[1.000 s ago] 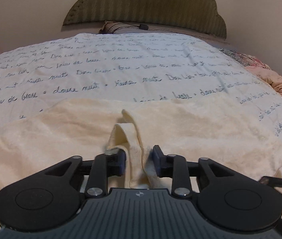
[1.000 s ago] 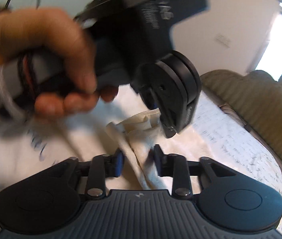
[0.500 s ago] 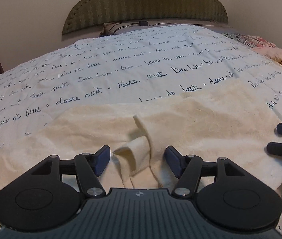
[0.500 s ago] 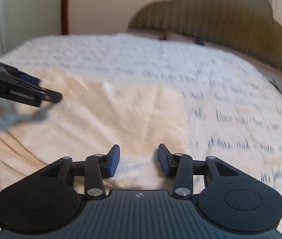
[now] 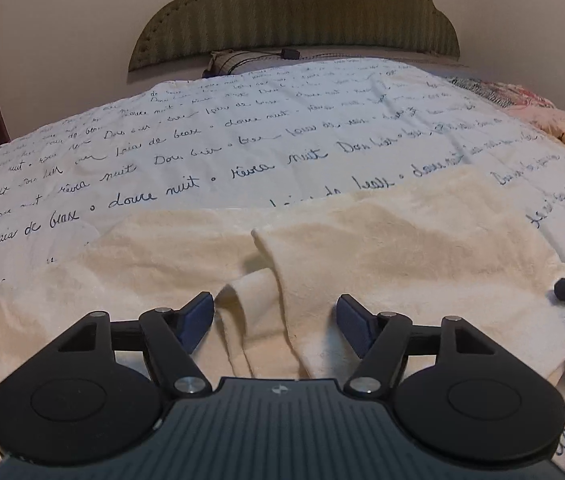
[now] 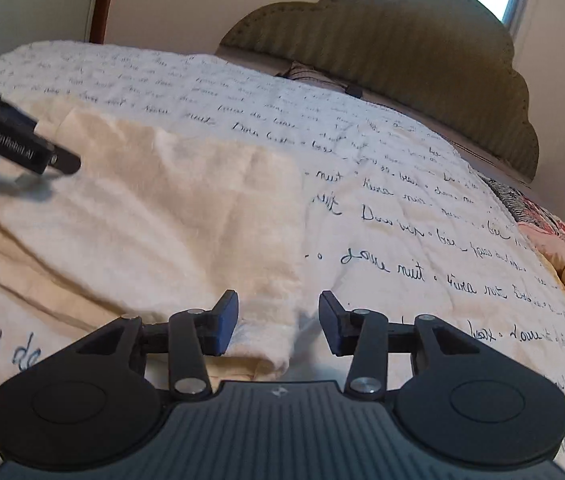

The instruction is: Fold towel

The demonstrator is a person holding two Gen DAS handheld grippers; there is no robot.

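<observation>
Left gripper (image 5: 276, 318) jaws have just been opening, a raised towel pleat loose between them; right gripper (image 6: 278, 322) has been parting too, over the corner, pads clear. The cream towel (image 5: 402, 248) lies on the script-printed bedspread (image 5: 242, 132); beyond, the olive headboard (image 5: 294, 8).

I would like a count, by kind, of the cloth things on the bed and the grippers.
Cream terry towel: 1
White bedspread with blue handwriting print: 1
Pink floral cloth: 1
Striped pillow: 1
Black two-finger grippers: 2, left gripper, right gripper
Total: 6
</observation>
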